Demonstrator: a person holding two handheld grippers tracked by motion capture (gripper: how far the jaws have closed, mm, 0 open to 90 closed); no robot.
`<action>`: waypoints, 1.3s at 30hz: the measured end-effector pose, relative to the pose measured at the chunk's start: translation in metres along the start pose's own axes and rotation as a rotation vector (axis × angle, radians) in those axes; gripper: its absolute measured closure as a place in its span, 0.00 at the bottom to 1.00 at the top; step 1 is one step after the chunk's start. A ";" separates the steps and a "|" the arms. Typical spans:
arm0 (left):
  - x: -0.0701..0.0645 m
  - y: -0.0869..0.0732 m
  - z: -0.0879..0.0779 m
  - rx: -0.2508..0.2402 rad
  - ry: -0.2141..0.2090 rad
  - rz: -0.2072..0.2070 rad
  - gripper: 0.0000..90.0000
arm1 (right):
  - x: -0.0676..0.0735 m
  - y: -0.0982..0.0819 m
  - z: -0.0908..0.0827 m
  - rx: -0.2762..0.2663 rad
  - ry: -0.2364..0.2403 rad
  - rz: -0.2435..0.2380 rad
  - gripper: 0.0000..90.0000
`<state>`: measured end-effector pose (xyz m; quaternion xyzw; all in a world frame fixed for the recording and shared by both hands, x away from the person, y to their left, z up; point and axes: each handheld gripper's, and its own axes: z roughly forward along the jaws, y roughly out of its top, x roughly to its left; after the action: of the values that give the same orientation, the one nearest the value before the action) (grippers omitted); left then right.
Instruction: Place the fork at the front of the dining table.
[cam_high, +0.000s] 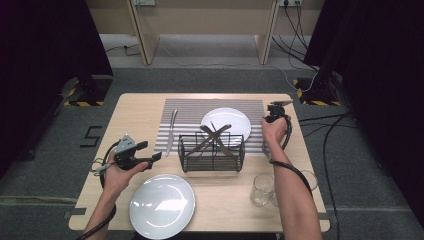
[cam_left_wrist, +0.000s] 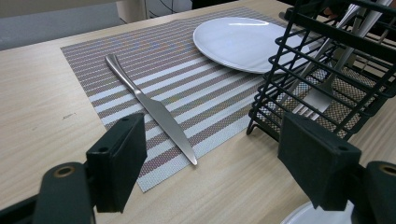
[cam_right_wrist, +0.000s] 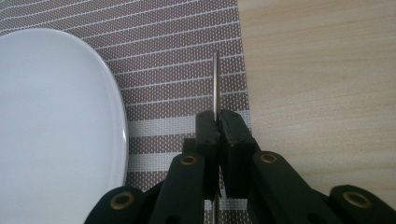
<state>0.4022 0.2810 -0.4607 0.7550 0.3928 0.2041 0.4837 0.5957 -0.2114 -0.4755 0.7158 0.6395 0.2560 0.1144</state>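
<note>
Pinching a thin utensil (cam_right_wrist: 215, 84) edge-on beside the white plate (cam_right_wrist: 56, 130), the right gripper (cam_right_wrist: 218, 128) risked it twisting loose; left gripper (cam_left_wrist: 210, 163) gaped empty.

The worktop (cam_high: 135, 107) is lit evenly from above in the high view, while the dark curtains at both sides are left almost black. Only soft, short shadows are cast beneath the wire basket (cam_high: 212, 152). A mild sheen is seen on the near white plate (cam_high: 161, 205). In the left gripper view, the knife (cam_left_wrist: 152, 109) is rendered sharply, but the near tongs (cam_left_wrist: 210, 163) are blurred. In the right gripper view, the far plate (cam_right_wrist: 56, 126) is brightly washed out, and fine grain is visible throughout.
</note>
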 end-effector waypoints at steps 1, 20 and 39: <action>0.000 0.000 0.000 0.001 0.000 0.001 0.26 | 0.000 0.000 0.000 0.005 0.001 0.002 0.96; 0.000 0.000 0.000 -0.001 0.000 -0.001 0.26 | 0.000 -0.001 0.006 0.049 -0.001 -0.002 0.96; 0.000 0.000 0.000 0.000 0.000 -0.002 0.26 | -0.001 -0.002 0.007 0.058 -0.001 -0.005 0.92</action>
<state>0.4022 0.2813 -0.4610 0.7546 0.3934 0.2038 0.4840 0.5977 -0.2105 -0.4824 0.7173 0.6486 0.2364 0.0946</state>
